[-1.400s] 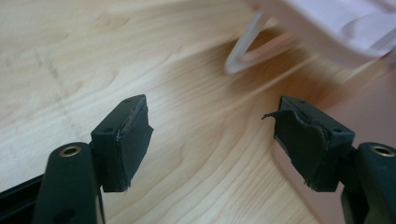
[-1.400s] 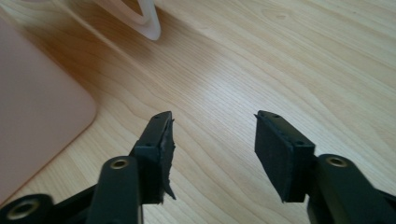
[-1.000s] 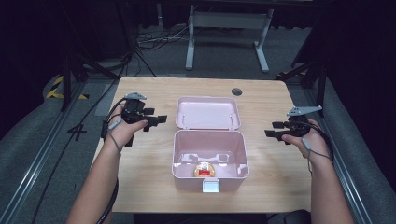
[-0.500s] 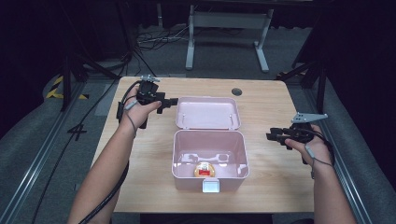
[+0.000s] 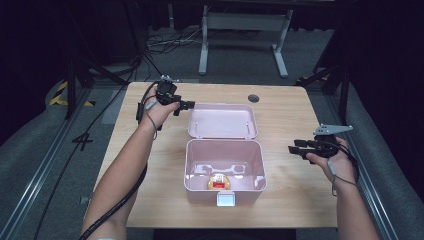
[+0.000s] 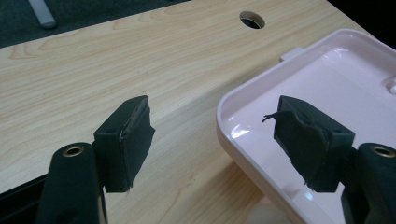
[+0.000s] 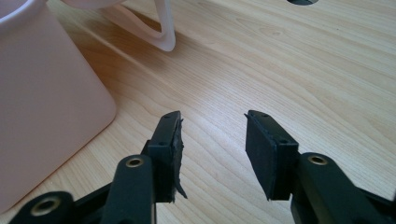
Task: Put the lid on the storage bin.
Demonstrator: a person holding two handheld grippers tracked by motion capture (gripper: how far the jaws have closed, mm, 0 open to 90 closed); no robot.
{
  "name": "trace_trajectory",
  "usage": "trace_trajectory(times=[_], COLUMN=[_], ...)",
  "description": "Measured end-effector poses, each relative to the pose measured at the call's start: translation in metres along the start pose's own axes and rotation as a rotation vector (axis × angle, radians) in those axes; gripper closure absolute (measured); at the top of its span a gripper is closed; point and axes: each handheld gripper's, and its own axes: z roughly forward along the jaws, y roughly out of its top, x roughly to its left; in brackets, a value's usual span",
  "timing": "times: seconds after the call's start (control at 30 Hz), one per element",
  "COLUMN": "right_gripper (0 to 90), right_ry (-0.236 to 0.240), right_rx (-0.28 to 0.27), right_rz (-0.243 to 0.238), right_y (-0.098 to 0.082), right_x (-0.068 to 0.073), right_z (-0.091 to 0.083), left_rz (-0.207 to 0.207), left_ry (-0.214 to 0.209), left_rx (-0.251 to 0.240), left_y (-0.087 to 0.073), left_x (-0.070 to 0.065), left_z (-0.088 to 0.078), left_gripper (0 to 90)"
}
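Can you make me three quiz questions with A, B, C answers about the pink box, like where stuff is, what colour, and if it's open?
1. Where is the left gripper?
A. by the lid's corner
B. inside the box
C. under the table

2. What colour is the box?
A. blue
B. pink
C. green

3. How is the lid?
A. shut
B. missing
C. swung open

Answers: 1 A, its jaws straddle the lid's rim in the left gripper view. 2 B, the walls look pale pink. 3 C, it lies back flat behind the box.
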Motion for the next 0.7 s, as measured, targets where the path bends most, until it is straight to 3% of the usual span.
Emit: trace_trajectory(times=[0.13,0.37,0.5,0.7], right_gripper=[52.7,52.1,52.9,52.7], right_ry=[0.002,-0.009,-0.012,-0.007], right_rx=[0.003,0.006,0.009,0.005], right_rz=[-0.008,-0.014,-0.026,-0.027], right_y=[-0.001,-0.002,-0.002,-0.001], right_x=[0.002,0.004,0.005,0.006], right_z=[0.0,0.001,0.001,0.0], left_rz=[-0.026,-0.115,-0.124,-0.135], left_ry=[-0.041,-0.138,-0.124,-0.148], left_rx=[0.022,0.05,0.061,0.09], left_y=[-0.002,-0.008,-0.011,-0.01], left_x=[0.006,0.011,0.009,0.006], left_z=[0.01,0.024,0.032,0.038], left_gripper=[26.3,28.3,34.1,39.5])
